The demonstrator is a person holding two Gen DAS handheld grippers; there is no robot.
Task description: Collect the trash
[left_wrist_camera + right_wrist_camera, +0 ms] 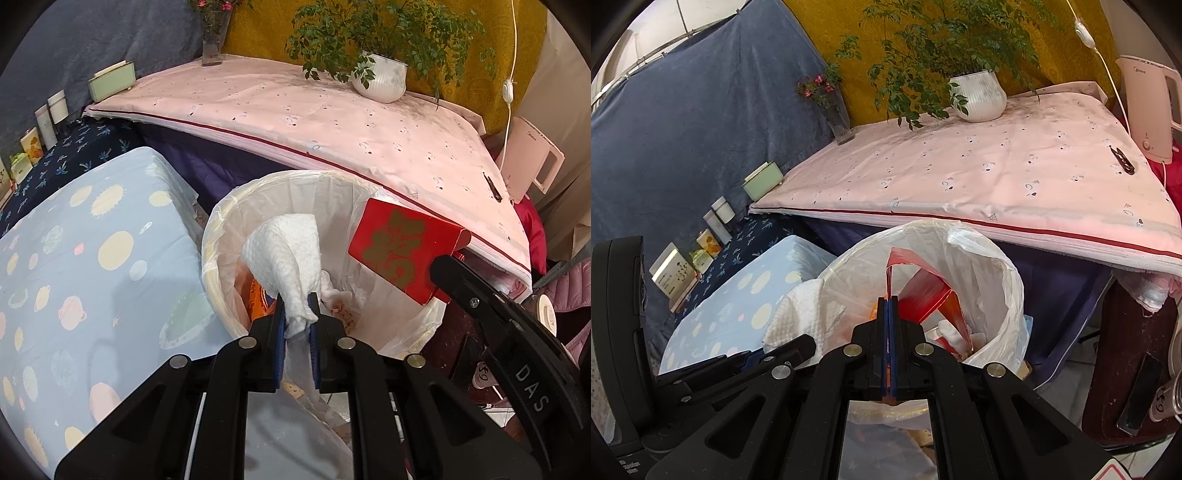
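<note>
Between my left gripper's [298,314] clamped pads sits the white paper towel [284,254], above the lined bin [221,221]; my right gripper [888,317] pinches a red box [923,295] (its far end hidden).

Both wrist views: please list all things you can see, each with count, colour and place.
trash bin: one, white liner bag, on the floor before the table
paper towel: one, white, over the bin, held by the left gripper
red box: one, red with gold character, over the bin, held by the right gripper
table cover: one, pink, on the table behind the bin
potted plant: one, green in white pot, on the table
vase: one, clear, pink flowers, back table corner
green box: one, pale green, left table edge
kettle: one, pale pink, right of the table
blue cloth: one, light blue with planets, left of the bin
left gripper: black, shut on towel
right gripper: black, shut on box
</note>
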